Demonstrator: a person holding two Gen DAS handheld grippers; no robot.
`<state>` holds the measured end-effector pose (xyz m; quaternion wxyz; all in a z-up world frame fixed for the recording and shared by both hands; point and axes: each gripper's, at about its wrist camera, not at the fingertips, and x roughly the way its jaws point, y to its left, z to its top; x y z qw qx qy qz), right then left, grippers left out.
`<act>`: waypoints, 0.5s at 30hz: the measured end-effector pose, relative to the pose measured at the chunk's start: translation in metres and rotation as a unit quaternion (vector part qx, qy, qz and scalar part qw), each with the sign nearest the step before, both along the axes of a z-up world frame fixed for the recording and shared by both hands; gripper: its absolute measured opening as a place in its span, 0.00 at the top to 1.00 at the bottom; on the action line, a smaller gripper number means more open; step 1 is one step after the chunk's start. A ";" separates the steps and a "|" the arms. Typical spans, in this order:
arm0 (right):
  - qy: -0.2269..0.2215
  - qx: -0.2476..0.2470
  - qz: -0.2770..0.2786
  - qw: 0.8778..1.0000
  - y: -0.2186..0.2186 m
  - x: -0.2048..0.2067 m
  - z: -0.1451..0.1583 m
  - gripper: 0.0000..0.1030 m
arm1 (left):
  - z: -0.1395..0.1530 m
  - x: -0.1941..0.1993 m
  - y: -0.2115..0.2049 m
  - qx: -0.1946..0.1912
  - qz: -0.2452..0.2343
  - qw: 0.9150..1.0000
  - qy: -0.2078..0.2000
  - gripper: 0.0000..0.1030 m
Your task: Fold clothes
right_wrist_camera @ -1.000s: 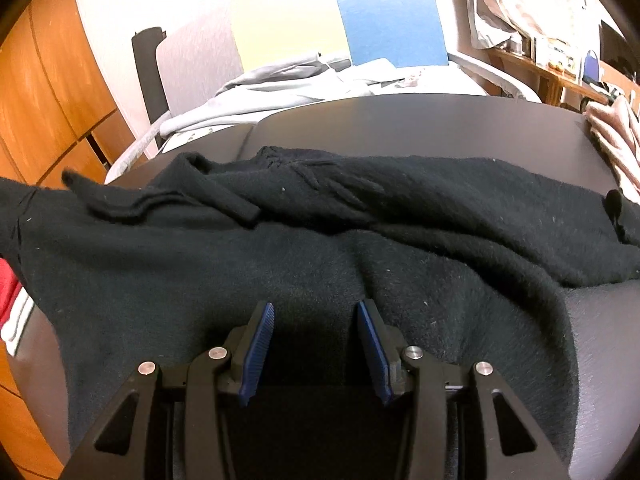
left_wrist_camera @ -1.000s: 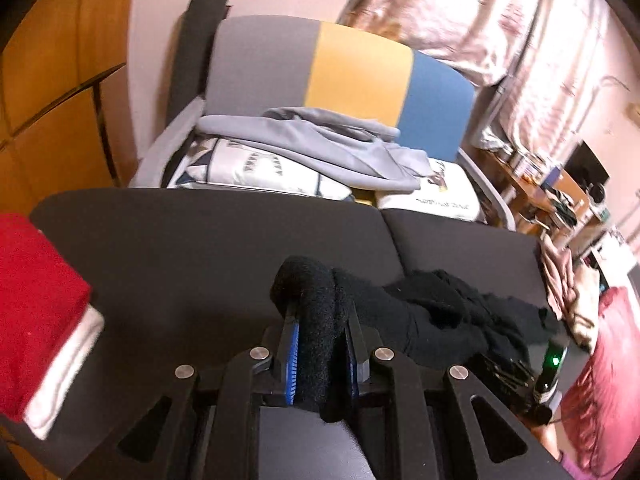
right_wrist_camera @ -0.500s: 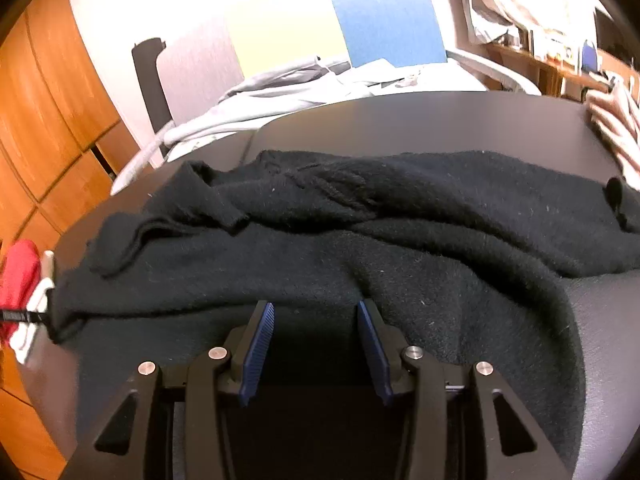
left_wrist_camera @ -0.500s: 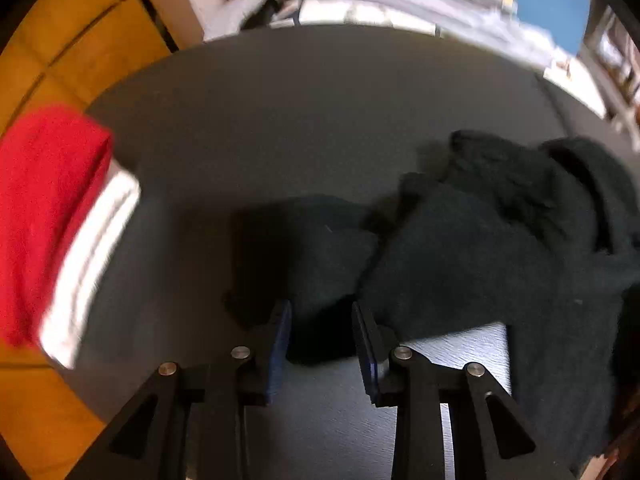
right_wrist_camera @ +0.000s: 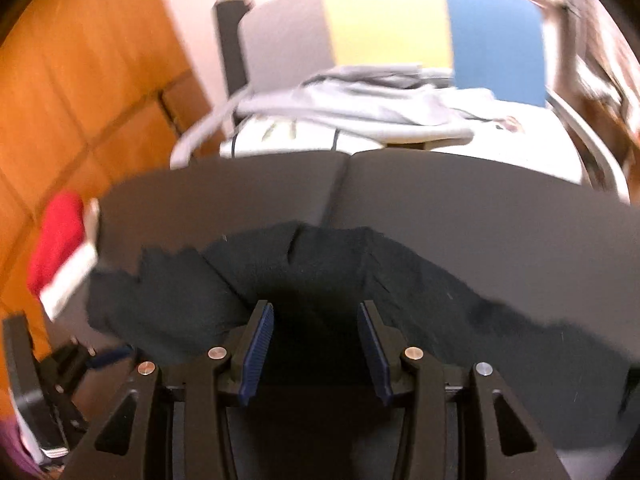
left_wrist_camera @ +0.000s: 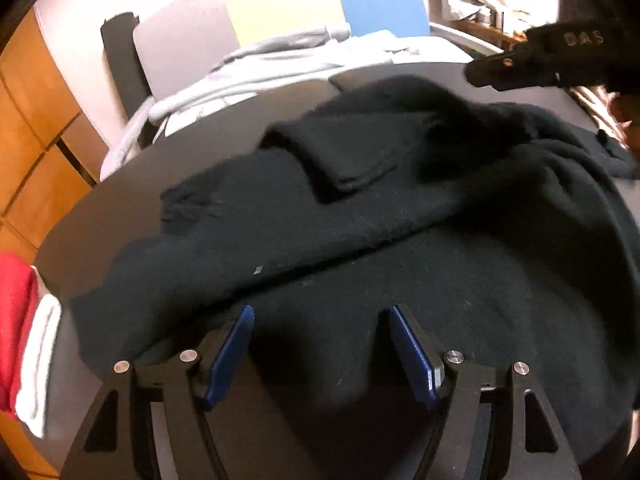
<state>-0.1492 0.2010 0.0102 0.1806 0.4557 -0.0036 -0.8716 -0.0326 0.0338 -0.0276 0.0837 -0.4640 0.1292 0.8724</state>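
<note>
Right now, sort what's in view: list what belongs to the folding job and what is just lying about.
Part of the job:
- black garment, spread on the dark table
- left gripper, fingers opening above the cloth
- right gripper, open, nothing held

Lying about:
- red and white folded cloth at the table's edge
- grey clothes on the chair

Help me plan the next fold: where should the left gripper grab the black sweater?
Probably the near left edge of the black sweater, from the table's near side. It lies flat and thin there; farther back, the sleeve is bunched. The left gripper is opening, gripping nothing.
</note>
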 end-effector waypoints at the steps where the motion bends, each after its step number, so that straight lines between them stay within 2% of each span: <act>1: -0.003 0.018 0.018 1.000 -0.009 -0.006 -0.004 0.57 | 0.000 -0.003 -0.004 0.016 0.009 1.000 0.001 0.30; 3: -0.007 0.041 0.047 0.998 -0.022 -0.013 -0.012 0.57 | -0.003 -0.007 -0.014 0.029 0.029 0.999 -0.004 0.21; 4: -0.010 0.048 0.061 0.997 -0.029 -0.015 -0.016 0.57 | -0.006 -0.008 -0.019 0.031 0.036 0.999 -0.005 0.10; 5: -0.018 0.052 0.068 0.996 -0.033 -0.018 -0.020 0.61 | -0.009 -0.009 -0.026 0.038 0.046 0.998 -0.004 0.01; 6: -0.029 0.051 0.070 0.996 -0.035 -0.020 -0.024 0.82 | -0.013 -0.009 -0.034 0.055 0.053 0.997 -0.008 0.00; 7: -0.040 0.050 0.072 0.995 -0.037 -0.022 -0.027 0.93 | -0.016 -0.009 -0.042 0.072 0.061 0.995 -0.013 0.00; 8: -0.051 0.033 0.075 0.995 -0.038 -0.024 -0.027 0.94 | -0.019 -0.007 -0.048 0.096 0.069 0.993 -0.018 0.00; 9: -0.063 0.003 0.079 0.995 -0.037 -0.025 -0.024 0.96 | -0.021 -0.006 -0.053 0.113 0.075 0.991 -0.020 0.00; 11: -0.087 -0.072 0.082 0.990 -0.032 -0.033 -0.013 0.97 | -0.021 0.001 -0.047 0.088 0.060 0.994 0.001 0.00; 15: -0.115 -0.217 0.065 0.967 -0.018 -0.058 0.013 0.97 | -0.023 0.004 -0.053 0.105 0.061 0.993 0.009 0.00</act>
